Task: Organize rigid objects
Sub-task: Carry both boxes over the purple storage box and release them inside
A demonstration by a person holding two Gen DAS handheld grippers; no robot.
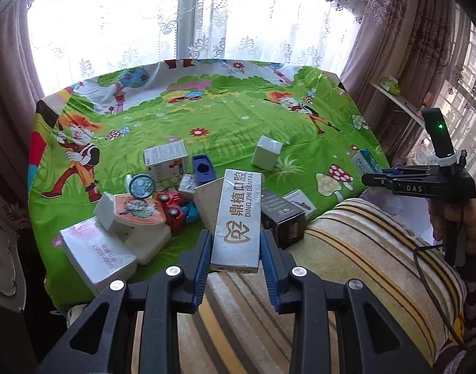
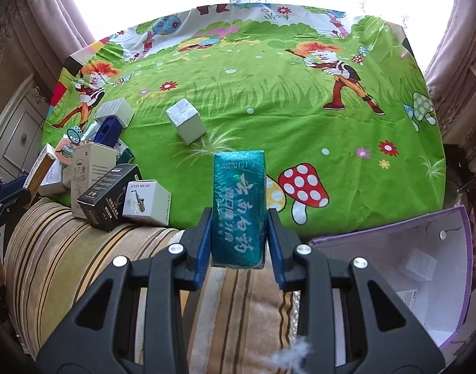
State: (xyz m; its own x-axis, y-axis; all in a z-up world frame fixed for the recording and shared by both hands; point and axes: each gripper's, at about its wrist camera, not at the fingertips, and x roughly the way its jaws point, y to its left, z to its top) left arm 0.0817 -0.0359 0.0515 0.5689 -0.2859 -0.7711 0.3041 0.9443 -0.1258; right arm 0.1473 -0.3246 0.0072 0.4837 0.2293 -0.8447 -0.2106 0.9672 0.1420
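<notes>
My left gripper [image 1: 236,243] is shut on a long silver dental box [image 1: 239,218] and holds it above the near table edge. My right gripper [image 2: 239,227] is shut on a teal box [image 2: 239,205] over the striped cushion edge; that gripper also shows in the left wrist view [image 1: 375,177]. A pile of boxes and toys lies at the table's near left: a black box [image 2: 108,196], a white saxophone box [image 2: 147,202], a red toy truck [image 1: 172,207], a pink-white box [image 1: 97,254]. A lone white cube box [image 2: 186,120] sits mid-table.
The table carries a green cartoon cloth [image 2: 269,93]. A striped cushion [image 2: 82,249] lies along the near edge. An open purple-rimmed white box [image 2: 425,280] with small white items stands at the near right. Curtains and windows lie behind.
</notes>
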